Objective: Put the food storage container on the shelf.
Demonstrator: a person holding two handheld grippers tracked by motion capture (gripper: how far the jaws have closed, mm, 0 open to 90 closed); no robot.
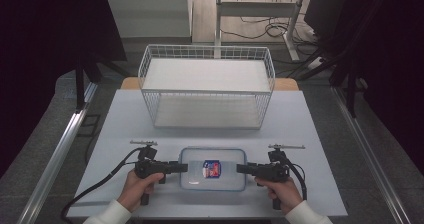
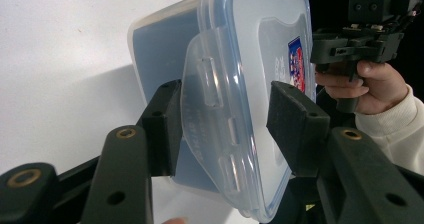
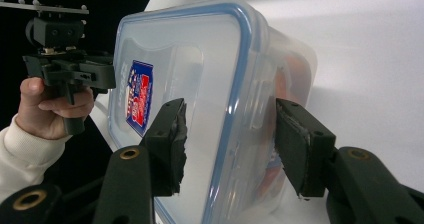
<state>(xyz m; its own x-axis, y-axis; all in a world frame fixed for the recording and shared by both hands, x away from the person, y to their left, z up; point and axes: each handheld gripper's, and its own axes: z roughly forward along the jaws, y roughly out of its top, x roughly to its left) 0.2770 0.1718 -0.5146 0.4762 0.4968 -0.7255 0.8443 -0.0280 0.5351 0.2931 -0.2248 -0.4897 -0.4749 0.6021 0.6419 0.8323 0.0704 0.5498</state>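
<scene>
A clear plastic food container (image 1: 213, 169) with a blue-sealed lid lies flat on the white counter (image 1: 300, 129), squarely between the two claws, its long axis running from one to the other. The left claw (image 1: 176, 167) straddles the container's near end, jaws spread around the lid's latch flap (image 2: 210, 129), apparently not clamped. The right claw (image 1: 246, 168) likewise brackets the opposite end, jaws apart. Something orange shows dimly inside the container. Beyond both claws stands an empty white wire basket (image 1: 207, 86).
</scene>
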